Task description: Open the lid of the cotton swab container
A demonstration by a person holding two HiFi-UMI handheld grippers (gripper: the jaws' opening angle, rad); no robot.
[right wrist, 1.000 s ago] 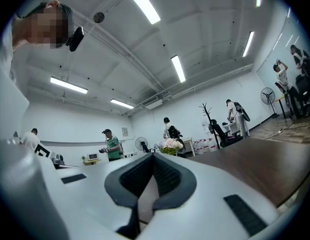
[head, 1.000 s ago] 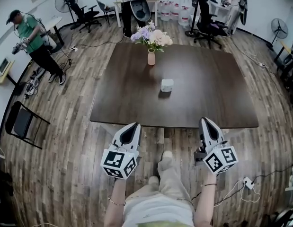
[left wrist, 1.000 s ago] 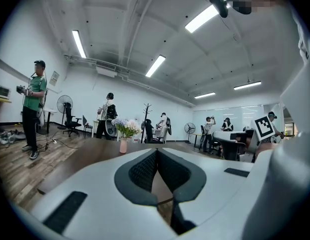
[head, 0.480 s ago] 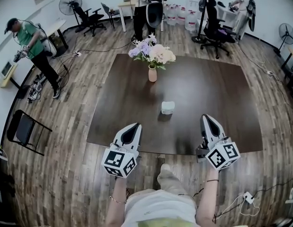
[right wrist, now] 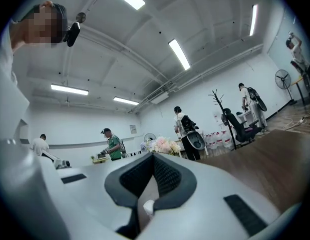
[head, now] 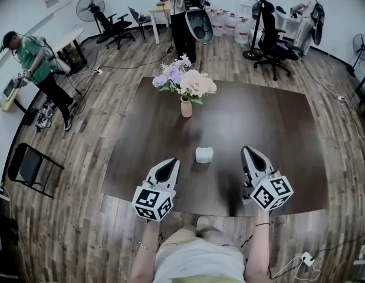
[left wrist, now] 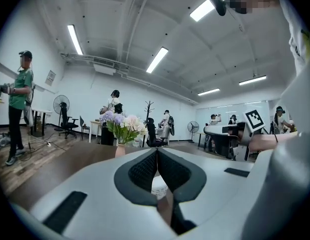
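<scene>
**Tools both closed, cotton swab container free on the counter between them**

In the head view the left tool and the right tool hang over the near part of the dark counter. Each one is carried by a hand from below, with its marker cube toward the person. Both point away from the person, across the counter.

The cotton swab container is a small white box with rounded corners and stands on the counter between the two tools. It is nearer to the left tool, a little beyond its tip and to its right. From the right tool it is clearly apart, at about the level of that tool's tip. Neither tool touches it. Whether the lid sits fully closed cannot be told from above.

In the left gripper view the jaws are pressed together at the tip and hold nothing. Through the small opening under the tip a part of the white container shows on the counter beyond. In the right gripper view the jaws are together in the same way, also empty, and only a small white shape shows low in the opening.

Farther along the counter, well apart from the container, stands a pink vase with flowers. A person in a green shirt stands on the wooden floor at the left of the room.
</scene>
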